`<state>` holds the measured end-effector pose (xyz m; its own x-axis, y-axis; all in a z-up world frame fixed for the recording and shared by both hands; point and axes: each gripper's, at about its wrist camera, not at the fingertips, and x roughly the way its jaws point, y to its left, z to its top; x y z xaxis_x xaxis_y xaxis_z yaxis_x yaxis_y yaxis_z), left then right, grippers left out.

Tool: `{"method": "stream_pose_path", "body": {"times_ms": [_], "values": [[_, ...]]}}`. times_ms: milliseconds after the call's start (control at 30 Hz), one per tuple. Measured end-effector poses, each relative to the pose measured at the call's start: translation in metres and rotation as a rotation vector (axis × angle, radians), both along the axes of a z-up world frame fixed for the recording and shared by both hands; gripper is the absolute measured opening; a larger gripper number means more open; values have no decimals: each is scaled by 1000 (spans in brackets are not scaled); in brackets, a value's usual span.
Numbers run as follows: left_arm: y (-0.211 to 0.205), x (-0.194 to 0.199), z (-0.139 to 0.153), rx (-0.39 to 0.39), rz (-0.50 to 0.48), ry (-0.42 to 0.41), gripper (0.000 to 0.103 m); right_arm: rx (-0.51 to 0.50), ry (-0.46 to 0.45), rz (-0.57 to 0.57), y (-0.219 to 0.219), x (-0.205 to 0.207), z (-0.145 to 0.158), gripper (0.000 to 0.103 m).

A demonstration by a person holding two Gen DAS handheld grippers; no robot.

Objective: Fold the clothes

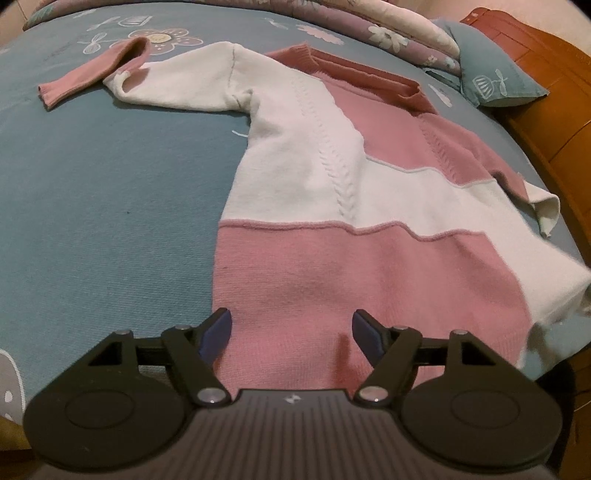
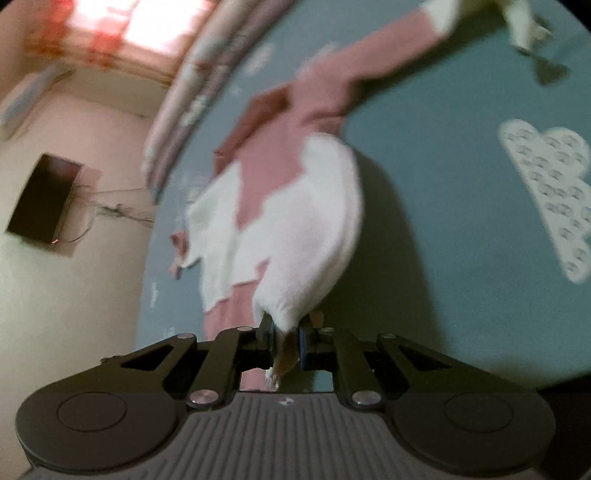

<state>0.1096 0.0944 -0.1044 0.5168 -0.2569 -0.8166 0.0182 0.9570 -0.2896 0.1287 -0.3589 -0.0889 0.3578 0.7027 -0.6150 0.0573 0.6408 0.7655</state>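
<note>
Blue bedsheet (image 1: 92, 192) bears sweater (image 1: 332, 206); left gripper (image 1: 291, 332) spread, right gripper (image 2: 286, 343) clamps its hem.

Sweater (image 1: 332, 184) lies spread on the bed (image 1: 92, 184), collar at the far end, hem nearest. One sleeve (image 1: 92, 77) extends left. Pillow (image 1: 491, 81) sits beyond it, right; rolled quilt (image 1: 369, 22) lies behind. Headboard (image 1: 546, 92) stands right of the bed.
</note>
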Motion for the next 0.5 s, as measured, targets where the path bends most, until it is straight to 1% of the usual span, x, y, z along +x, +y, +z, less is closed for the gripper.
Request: {"method": "stream_pose_path", "body": {"times_ms": [33,100,167,200,267,333,400,467,500], "values": [[1,0,0,-4,-1,-2,72,-36,40,-13,-5,0,-4,19],[2,-1,-1,-9,-2,-4,72,-82,93,-55,-15,-3,-12,19],[2,0,-1,-13,0,-5,73,-122,112,-95,-27,-8,-14,21],[2,0,-1,-10,0,-5,73,-150,99,-111,-28,-11,-12,23],[-1,1,-1,-5,-5,-4,76,-217,60,-130,-28,-17,-6,32],[-5,2,-1,13,-14,-3,78,-293,3,-113,-15,-22,1,33],[-9,2,-1,38,-23,-2,78,-354,-69,-38,4,-27,7,36],[-11,2,-1,53,-28,-2,78,-386,-126,42,28,-28,10,36],[-11,2,-1,56,-29,-2,78,-419,-160,85,44,-29,9,36]]}}
